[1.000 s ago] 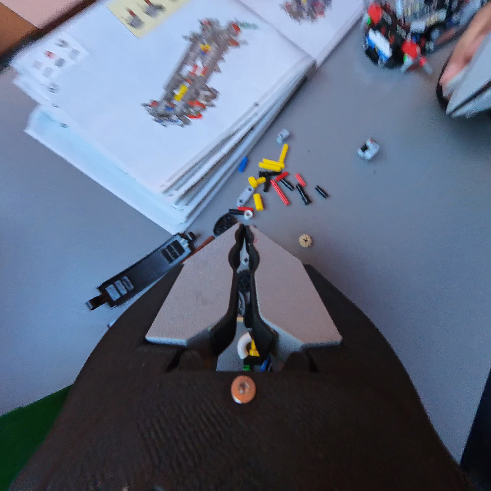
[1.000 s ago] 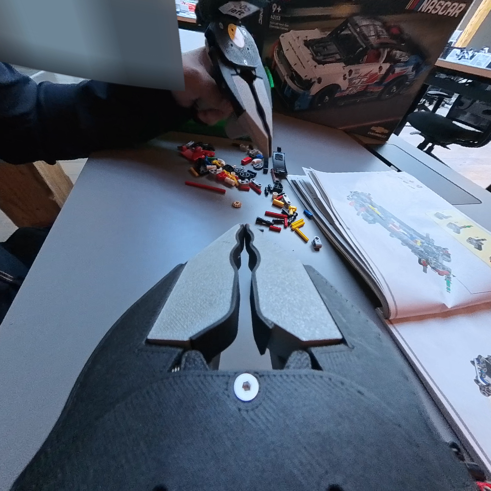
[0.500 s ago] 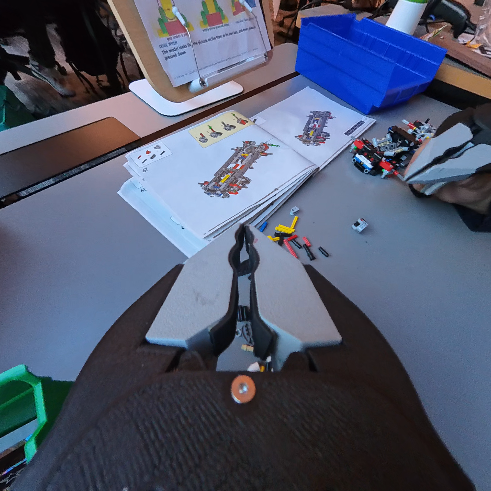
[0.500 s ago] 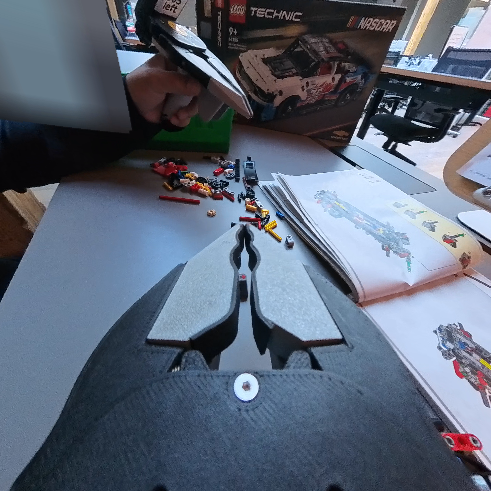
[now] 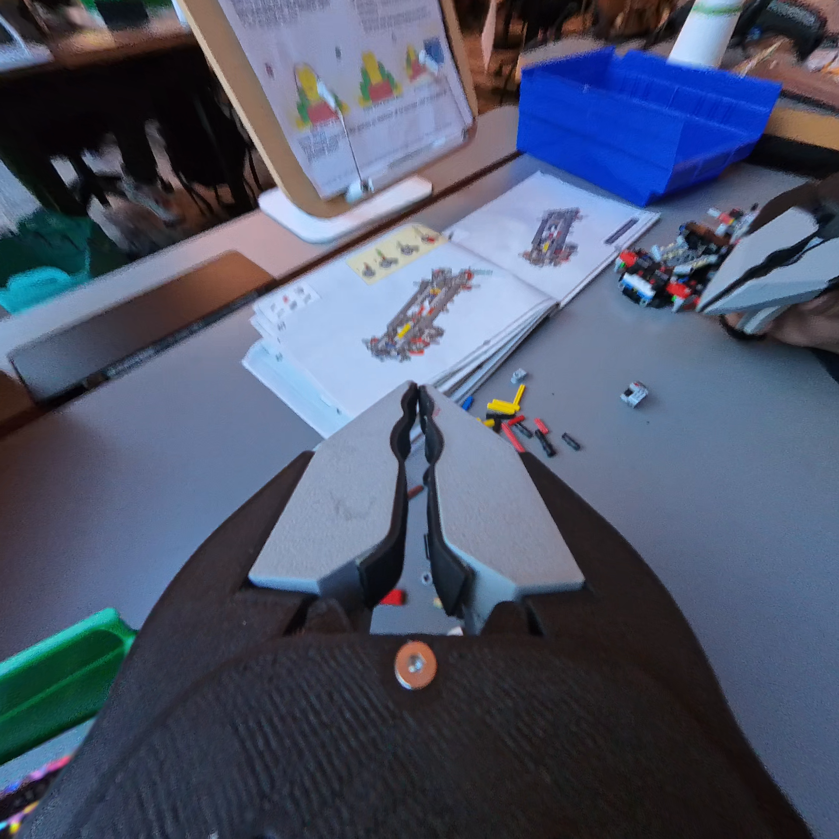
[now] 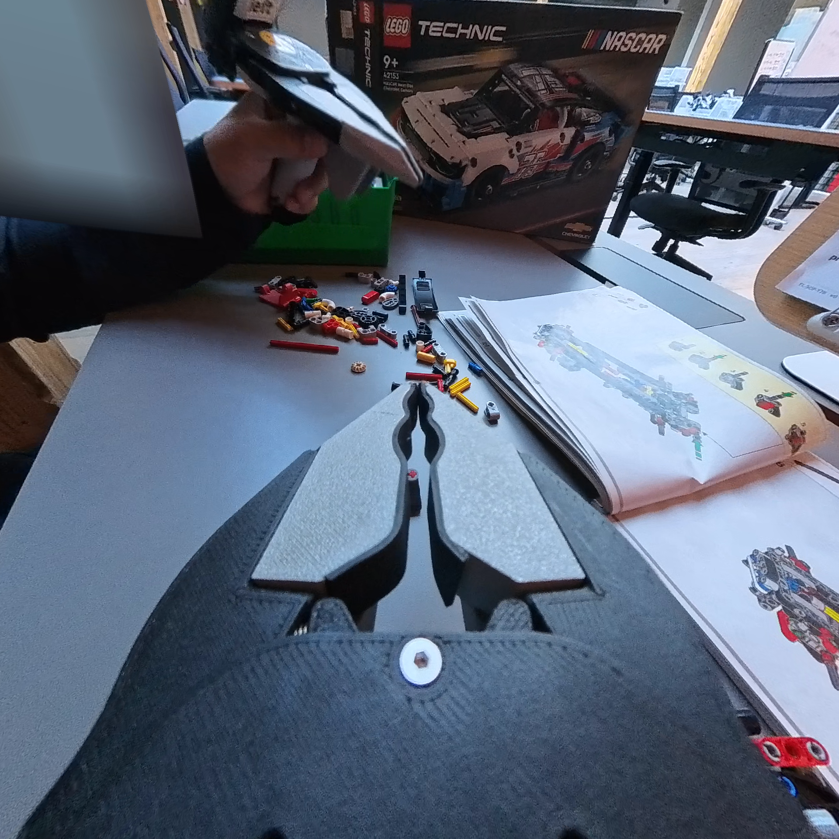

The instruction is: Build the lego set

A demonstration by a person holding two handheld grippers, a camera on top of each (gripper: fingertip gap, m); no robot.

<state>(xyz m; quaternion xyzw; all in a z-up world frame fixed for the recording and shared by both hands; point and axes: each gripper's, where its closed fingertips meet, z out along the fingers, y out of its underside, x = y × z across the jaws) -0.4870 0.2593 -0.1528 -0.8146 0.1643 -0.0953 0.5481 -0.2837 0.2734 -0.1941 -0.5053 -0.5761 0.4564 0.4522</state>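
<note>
**A:** Where do the two grippers stand?

**B:** The right gripper (image 6: 418, 386) is low over the grey table (image 6: 181, 431), its tips pressed together. Just beyond them lie a short red axle (image 6: 422, 376), some yellow pins (image 6: 461, 386) and a small grey connector (image 6: 491, 410), beside the open instruction booklet (image 6: 635, 386). A black pin with a red cross end (image 6: 412, 488) shows in the slot behind the tips. I cannot tell whether it is wedged there or lying on the table underneath.

**A:** And the left one?

**B:** The left gripper (image 5: 417, 390) is held up in a hand (image 6: 268, 159), well clear of the table and in front of the green bin (image 6: 336, 227). Its tips are closed too, and nothing shows between them.

**A:** How would those loose pieces handle?

**B:** By my judgement they are light, hard plastic, stiff and smooth. The round pins would likely roll or skid if nudged on that slick tabletop. I would pinch a pin across its middle, and the long red axle (image 6: 303, 347) near its centre so it does not tip. The tan gear (image 6: 358, 367) lies flat, so it offers only its toothed rim.

**A:** Anything bigger about?

**B:** A heap of mixed pieces (image 6: 336, 313), a black grille panel (image 6: 424, 293), and a partly built model (image 5: 658, 272) close to the right gripper. The model probably sheds parts if squeezed.
</note>
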